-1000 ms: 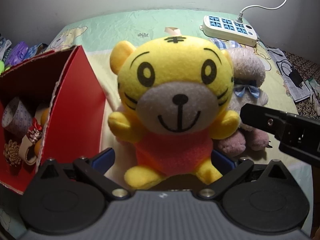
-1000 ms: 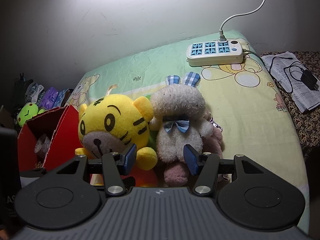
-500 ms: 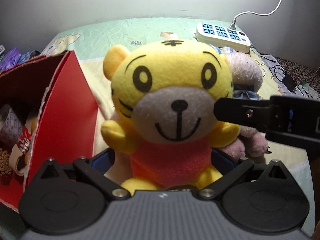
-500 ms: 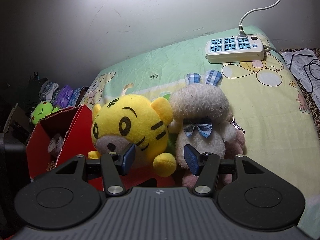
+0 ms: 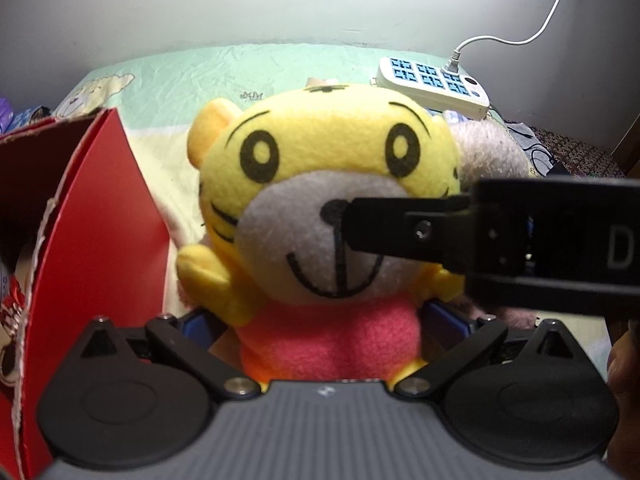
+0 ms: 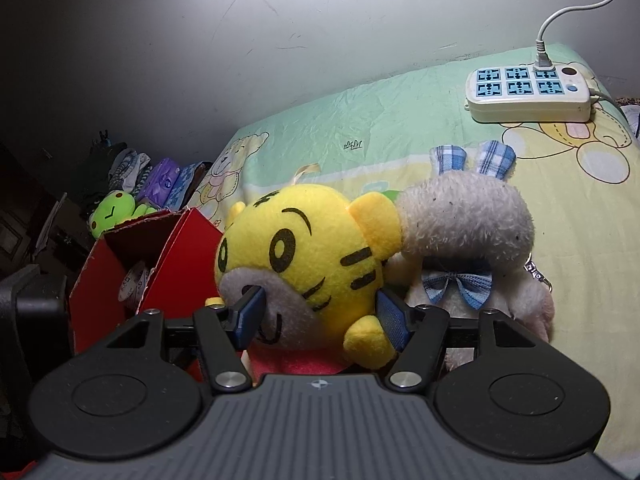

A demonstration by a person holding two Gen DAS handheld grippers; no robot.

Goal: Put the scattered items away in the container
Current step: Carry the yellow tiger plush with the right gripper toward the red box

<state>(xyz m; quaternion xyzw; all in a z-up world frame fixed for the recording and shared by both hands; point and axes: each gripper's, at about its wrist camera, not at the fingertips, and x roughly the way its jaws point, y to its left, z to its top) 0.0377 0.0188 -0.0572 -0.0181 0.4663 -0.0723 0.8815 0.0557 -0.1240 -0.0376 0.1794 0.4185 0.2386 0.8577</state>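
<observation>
A yellow tiger plush (image 5: pixel 320 184) in a red shirt sits upright on the bed, close in front of my left gripper (image 5: pixel 324 320). The left jaws are wide open on either side of its red body. My right gripper (image 6: pixel 320 314) is open with its blue pads either side of the tiger's (image 6: pixel 312 252) muzzle and cheek; one of its fingers (image 5: pixel 400 228) crosses the tiger's face in the left wrist view. A grey bunny plush (image 6: pixel 468 240) with a blue bow leans against the tiger's right. The red box (image 6: pixel 120 276) stands open at the left.
The red box (image 5: pixel 92 232) holds rolls of tape and small items. A white power strip (image 6: pixel 528 92) with a cord lies at the bed's far end. A green frog plush (image 6: pixel 112 216) and packets sit beyond the box. A wall runs behind the bed.
My right gripper has swung left from the bunny and now straddles the tiger's head. My left gripper has moved closer to the tiger.
</observation>
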